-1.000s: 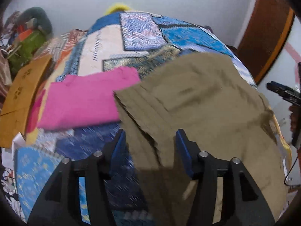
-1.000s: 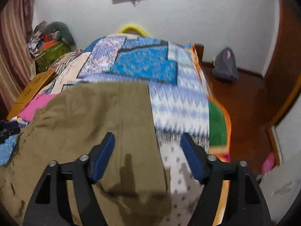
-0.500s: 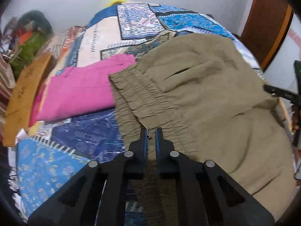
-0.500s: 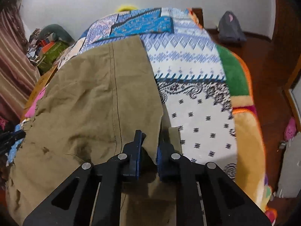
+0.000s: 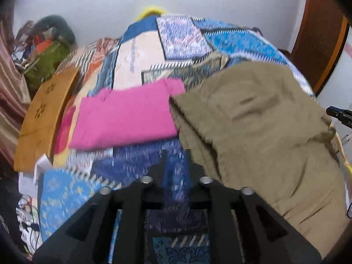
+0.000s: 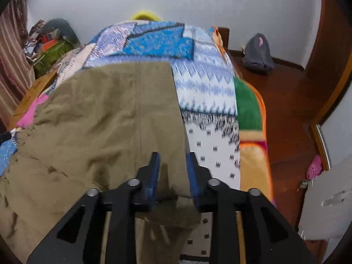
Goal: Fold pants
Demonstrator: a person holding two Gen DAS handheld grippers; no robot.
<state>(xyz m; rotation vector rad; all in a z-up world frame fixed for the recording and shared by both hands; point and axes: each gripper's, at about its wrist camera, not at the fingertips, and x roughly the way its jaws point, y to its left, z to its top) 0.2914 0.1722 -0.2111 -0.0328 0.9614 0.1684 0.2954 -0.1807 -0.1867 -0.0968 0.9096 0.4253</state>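
Olive-brown pants (image 5: 259, 132) lie folded on the patchwork bedspread (image 5: 140, 66), with the gathered waistband edge on the left. My left gripper (image 5: 176, 160) hovers just left of that waistband; its jaws are opening and only bedspread shows between them. In the right wrist view the pants (image 6: 105, 121) fill the left half. My right gripper (image 6: 173, 169) is over their right edge, jaws opening, with olive cloth lying loose between the blue pads (image 6: 155, 171). The right gripper's tip (image 5: 338, 115) peeks in at the far right of the left view.
A folded pink garment (image 5: 125, 116) lies left of the pants. An orange board (image 5: 41, 114) and a cluttered pile (image 5: 46, 50) flank the bed's left side. On the right are a wooden floor (image 6: 286, 114), a grey bag (image 6: 258, 55) and a door frame (image 5: 319, 44).
Both grippers closed on the pants half a second ago and have since let go, jaws parting. The left gripper has slid off the waistband to the left and risen.
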